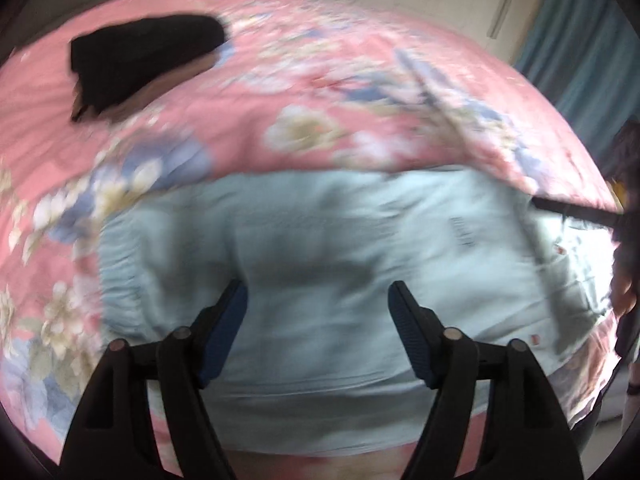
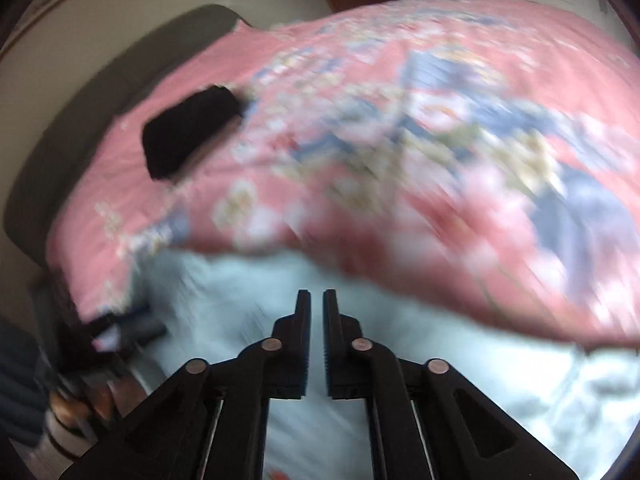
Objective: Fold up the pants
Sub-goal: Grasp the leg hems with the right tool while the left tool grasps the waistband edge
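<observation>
Pale blue denim pants [image 1: 320, 248] lie spread on the pink floral quilted bed [image 1: 320, 92] for folding; left gripper [image 1: 318, 312] hovers above them, jaws wide apart, while right gripper [image 2: 317, 308], jaws nearly together and empty, hangs over the cloth.

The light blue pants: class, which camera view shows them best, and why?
The left wrist view. There the light blue pants fill the middle of the frame on the floral bedspread, with seams visible despite blur. The right wrist view shows only a smeared pale patch, partly behind the right claw.
</observation>
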